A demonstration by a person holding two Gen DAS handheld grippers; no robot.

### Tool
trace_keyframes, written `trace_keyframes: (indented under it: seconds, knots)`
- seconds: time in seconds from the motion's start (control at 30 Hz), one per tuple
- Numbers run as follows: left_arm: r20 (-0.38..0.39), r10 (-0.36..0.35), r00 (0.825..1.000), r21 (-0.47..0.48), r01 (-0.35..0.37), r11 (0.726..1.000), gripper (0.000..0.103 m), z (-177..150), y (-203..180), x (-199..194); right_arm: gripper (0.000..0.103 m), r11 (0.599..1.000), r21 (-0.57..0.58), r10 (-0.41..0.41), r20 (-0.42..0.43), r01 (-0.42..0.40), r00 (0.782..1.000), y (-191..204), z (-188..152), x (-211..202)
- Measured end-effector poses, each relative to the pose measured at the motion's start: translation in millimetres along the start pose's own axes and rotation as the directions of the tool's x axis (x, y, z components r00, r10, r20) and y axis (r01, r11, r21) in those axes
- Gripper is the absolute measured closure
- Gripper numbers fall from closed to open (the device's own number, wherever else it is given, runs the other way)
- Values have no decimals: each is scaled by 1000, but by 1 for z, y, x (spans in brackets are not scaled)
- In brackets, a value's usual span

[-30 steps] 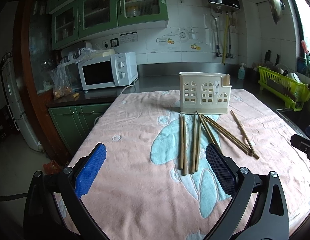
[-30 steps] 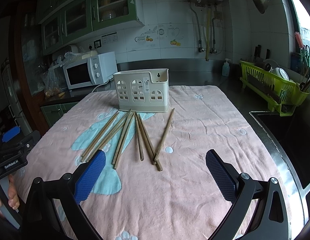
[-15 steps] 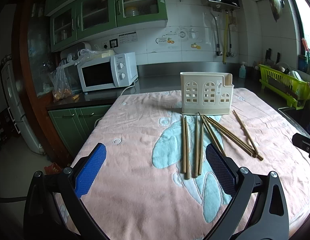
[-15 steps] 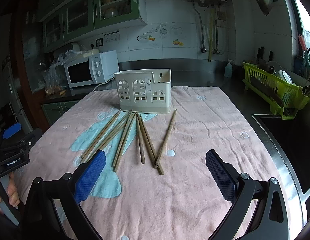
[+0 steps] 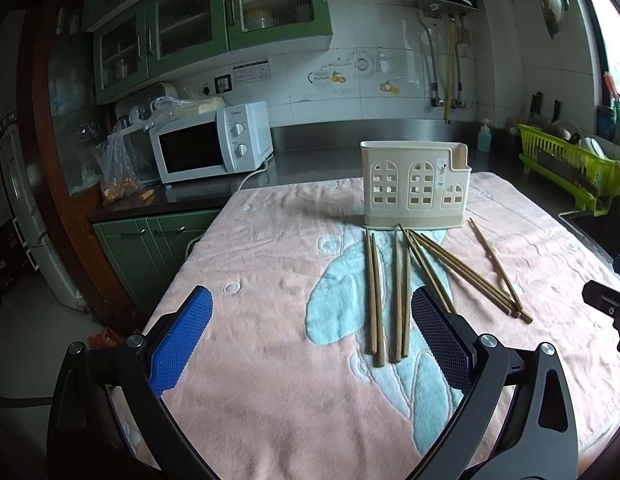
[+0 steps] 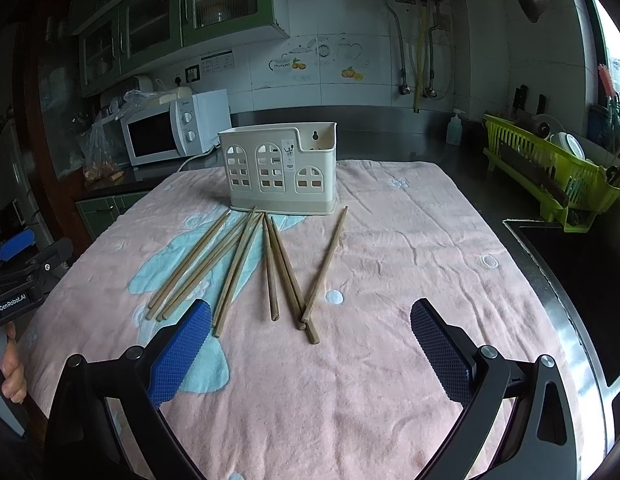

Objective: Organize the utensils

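Several wooden chopsticks (image 5: 402,288) lie fanned out on a pink towel (image 5: 269,280), just in front of a cream utensil holder (image 5: 414,190) with window-shaped cutouts. They also show in the right wrist view (image 6: 269,264), in front of the holder (image 6: 279,168). My left gripper (image 5: 312,340) is open and empty, above the towel's near left part, with the chopsticks' near ends beside its right finger. My right gripper (image 6: 310,344) is open and empty, just short of the chopsticks' near ends.
A white microwave (image 5: 211,148) stands on the counter at the back left. A green dish rack (image 6: 550,168) sits at the right beside a sink (image 6: 570,280). The towel (image 6: 390,260) covers the table, whose left edge drops to green cabinets (image 5: 149,248).
Both grippers have moved slightly forward toward the chopsticks and holder. Both stay open and nothing on the towel has moved.
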State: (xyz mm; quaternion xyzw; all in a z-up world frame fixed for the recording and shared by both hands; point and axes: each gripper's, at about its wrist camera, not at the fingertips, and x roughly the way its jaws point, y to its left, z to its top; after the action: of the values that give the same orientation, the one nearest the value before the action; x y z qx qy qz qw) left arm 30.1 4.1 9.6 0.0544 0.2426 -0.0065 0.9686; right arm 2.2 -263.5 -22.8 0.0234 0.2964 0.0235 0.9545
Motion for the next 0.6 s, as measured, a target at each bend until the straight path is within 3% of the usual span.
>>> trace_keyframes:
  seconds: [0.13, 0.23, 0.33, 0.6]
  knots:
    - [-21, -12, 1000, -10, 12, 1000, 5, -2, 2, 9, 8, 1000, 11, 0, -33, 0, 999, 0, -5, 13]
    - [-44, -16, 999, -5, 16, 1000, 5, -3, 4, 18, 25, 1000, 24, 7, -64, -6, 998, 1, -8, 27]
    - [-63, -23, 998, -10, 23, 1000, 5, -4, 6, 26, 28, 999, 38, 9, -96, -5, 995, 1, -9, 43]
    - [-98, -31, 995, -37, 27, 999, 5, -5, 11, 49, 50, 998, 69, 3, -167, 8, 986, 0, -4, 82]
